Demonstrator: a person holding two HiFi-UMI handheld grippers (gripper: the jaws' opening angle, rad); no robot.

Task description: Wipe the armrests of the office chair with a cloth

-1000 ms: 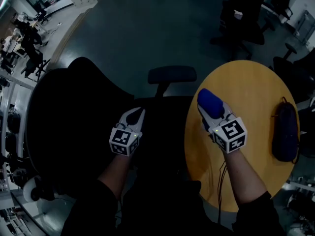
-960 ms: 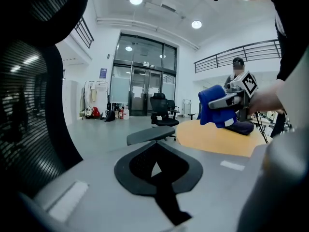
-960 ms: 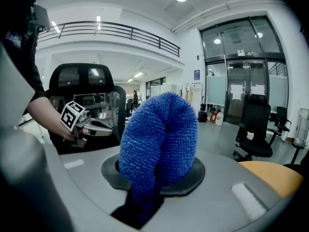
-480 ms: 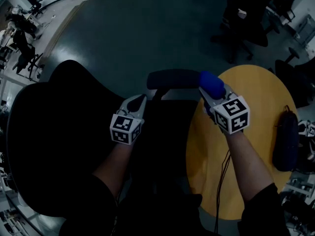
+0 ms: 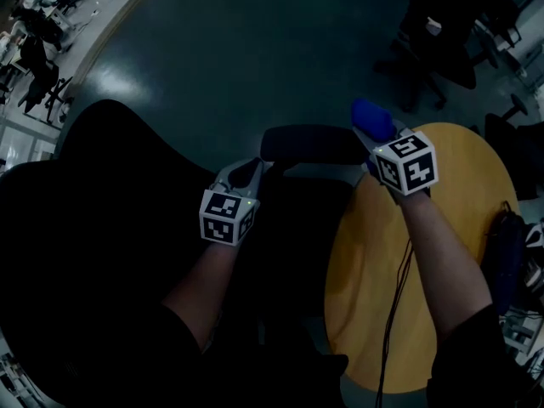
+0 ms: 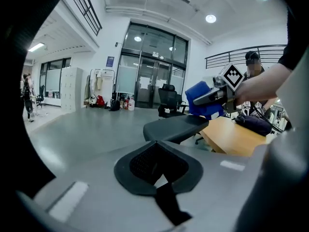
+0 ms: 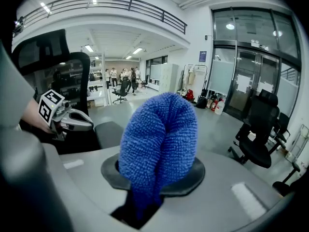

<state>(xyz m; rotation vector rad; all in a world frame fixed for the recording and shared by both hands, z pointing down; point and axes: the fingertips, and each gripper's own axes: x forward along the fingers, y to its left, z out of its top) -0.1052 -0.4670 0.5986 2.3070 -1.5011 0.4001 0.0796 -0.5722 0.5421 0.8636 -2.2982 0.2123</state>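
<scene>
Right gripper view shows our cloth (image 7: 159, 144), a blue looped microfibre wad. It is folded over on itself and pinched at its lower end by the right gripper (image 7: 153, 180), whose jaws are clamped onto it. The rounded bulge stands free ahead of them.

We judge it light, soft and limp. It should squash flat under pressure and grip a surface rather than slide off it. The present hold at the folded end looks like the right place, since it leaves the fat pad free to do the rubbing. The pinch needs to be deep, though, or drag could pull the fabric out.

From the head view, the cloth sits at the right end of the dark armrest (image 5: 310, 143). It is just over that end or on it; we cannot tell which.

Our left gripper (image 5: 242, 177) hangs near the armrest's other end, jaws together with nothing between them.

Around both lies the black office chair (image 5: 102, 228). To the right, under our right forearm, is a round wooden table (image 5: 459, 194) with a dark pouch (image 5: 510, 257) on it. Other chairs stand well apart on the grey floor.
</scene>
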